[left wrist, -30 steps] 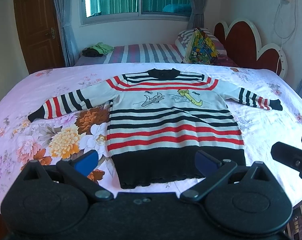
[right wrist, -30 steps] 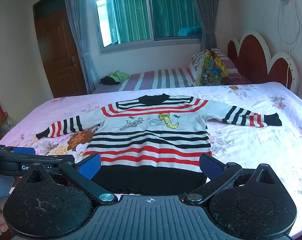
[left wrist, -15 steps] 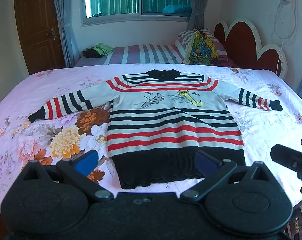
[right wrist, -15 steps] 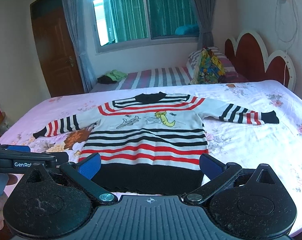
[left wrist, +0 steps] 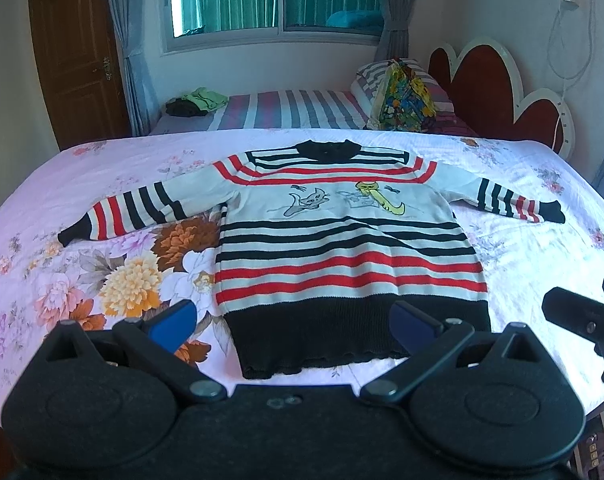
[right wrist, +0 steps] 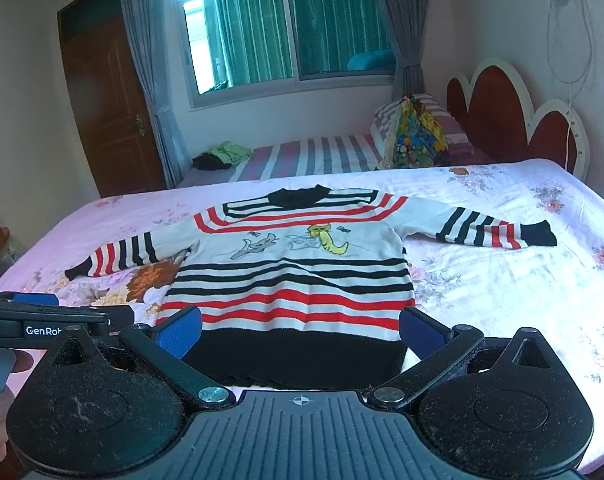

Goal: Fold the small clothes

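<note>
A small striped sweater [left wrist: 342, 248] in white, red and black, with a cat picture on the chest, lies flat and face up on the pink floral bedsheet [left wrist: 101, 272], sleeves spread out to both sides. It also shows in the right wrist view [right wrist: 297, 280]. My left gripper [left wrist: 293, 320] is open and empty, held above the black hem. My right gripper [right wrist: 299, 330] is open and empty, also above the hem. Each gripper shows at the edge of the other's view.
A second bed with a striped sheet [left wrist: 285, 108] stands behind, with dark and green clothes [left wrist: 195, 102] and a colourful bag [left wrist: 406, 100] on it. A red and white headboard [left wrist: 502, 80] is at the right. A wooden door [left wrist: 77, 64] is at the left.
The right gripper has tilted and risen a little, so the sweater sits lower in its view. The left gripper has barely moved. The sweater has not moved.
</note>
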Demonstrator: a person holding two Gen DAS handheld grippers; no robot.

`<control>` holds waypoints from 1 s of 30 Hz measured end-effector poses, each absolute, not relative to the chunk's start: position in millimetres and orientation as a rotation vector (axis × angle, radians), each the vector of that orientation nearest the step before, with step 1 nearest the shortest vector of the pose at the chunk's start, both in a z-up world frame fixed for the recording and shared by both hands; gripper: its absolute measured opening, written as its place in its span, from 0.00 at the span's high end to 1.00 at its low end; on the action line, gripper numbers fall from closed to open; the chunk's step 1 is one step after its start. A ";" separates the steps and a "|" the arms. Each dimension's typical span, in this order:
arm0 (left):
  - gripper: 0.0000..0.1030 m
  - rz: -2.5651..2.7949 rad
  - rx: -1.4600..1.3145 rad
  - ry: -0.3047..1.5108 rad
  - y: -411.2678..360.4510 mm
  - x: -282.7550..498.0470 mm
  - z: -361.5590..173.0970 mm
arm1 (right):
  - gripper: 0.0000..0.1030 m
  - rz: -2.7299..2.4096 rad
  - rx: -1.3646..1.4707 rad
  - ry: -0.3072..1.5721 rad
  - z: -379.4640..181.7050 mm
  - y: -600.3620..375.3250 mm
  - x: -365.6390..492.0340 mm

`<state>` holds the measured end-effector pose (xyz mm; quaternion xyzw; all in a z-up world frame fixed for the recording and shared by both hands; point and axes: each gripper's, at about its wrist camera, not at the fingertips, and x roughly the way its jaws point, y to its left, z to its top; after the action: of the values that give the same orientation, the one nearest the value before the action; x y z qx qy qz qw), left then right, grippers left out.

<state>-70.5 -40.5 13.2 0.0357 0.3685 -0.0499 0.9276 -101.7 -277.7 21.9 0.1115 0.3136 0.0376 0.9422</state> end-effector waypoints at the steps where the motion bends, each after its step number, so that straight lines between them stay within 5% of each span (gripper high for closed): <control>1: 0.01 -0.101 0.073 0.755 -41.0 -71.2 13.5 | 0.00 0.076 0.227 0.639 21.8 -277.2 -101.0; 30: 0.01 -0.090 0.067 0.762 -36.9 -68.2 11.9 | 0.00 0.062 0.211 0.645 17.5 -277.2 -91.0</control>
<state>-68.2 -36.9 11.9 0.0328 0.3715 -0.0437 0.9268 -91.0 -277.2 17.5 0.1035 0.3163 0.0305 0.9425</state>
